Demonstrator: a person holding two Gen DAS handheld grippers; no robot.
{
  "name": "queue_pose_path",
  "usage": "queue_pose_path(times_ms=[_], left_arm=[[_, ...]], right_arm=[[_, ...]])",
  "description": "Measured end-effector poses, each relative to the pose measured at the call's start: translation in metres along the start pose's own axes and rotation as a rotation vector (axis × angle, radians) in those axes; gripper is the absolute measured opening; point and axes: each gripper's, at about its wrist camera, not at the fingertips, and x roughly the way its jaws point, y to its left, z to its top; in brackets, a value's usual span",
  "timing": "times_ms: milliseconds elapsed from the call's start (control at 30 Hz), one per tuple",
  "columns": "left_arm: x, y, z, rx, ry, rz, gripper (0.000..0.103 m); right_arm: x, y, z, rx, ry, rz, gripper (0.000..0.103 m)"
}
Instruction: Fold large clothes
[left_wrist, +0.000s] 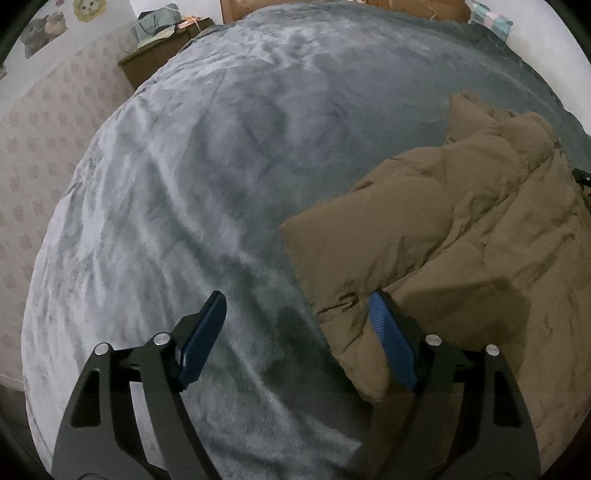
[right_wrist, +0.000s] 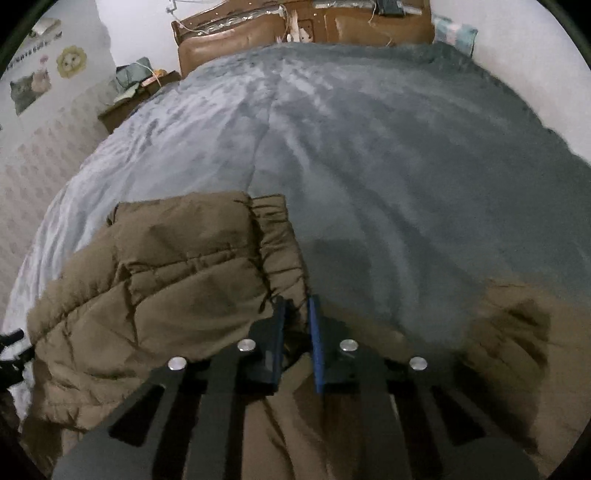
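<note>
Left wrist view: brown quilted puffer jacket (left_wrist: 461, 240) lying on the grey blanket (left_wrist: 203, 184) of a bed, ahead and to the right of the left tool (left_wrist: 297, 306). Long axis of the jacket running from near right to far right, away from the camera. Left tool spread wide and holding nothing: right blue pad (left_wrist: 391, 339) at the jacket's near left edge, apparently touching or just above it, left pad over bare blanket. Edge sitting between the jaws but toward the right one, so probably a small shift rightward needed before closing.

Right wrist view: right tool (right_wrist: 297, 306) nearly closed, pinching a fold of the same jacket (right_wrist: 166, 277) near its gathered elastic hem (right_wrist: 280, 236). Bulk of the jacket spreading left of and beneath this tool; more brown fabric low at right, blurred. Wooden headboard (right_wrist: 295, 29) at the far end of the bed. Right tool clearly the nearer and already engaged.
</note>
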Motion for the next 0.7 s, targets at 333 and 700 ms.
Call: queue_pose_path(times_ms=[333,700], left_arm=[[-0.037,-0.016,-0.007,0.016,-0.03,-0.045,0.08],[-0.058,-0.046,-0.032,0.09,-0.017,-0.03,0.08]], right_arm=[[-0.089,-0.028,-0.053,0.005,0.02,-0.12,0.008],[-0.094,-0.058,-0.1,0.074,0.101,-0.115,0.013]])
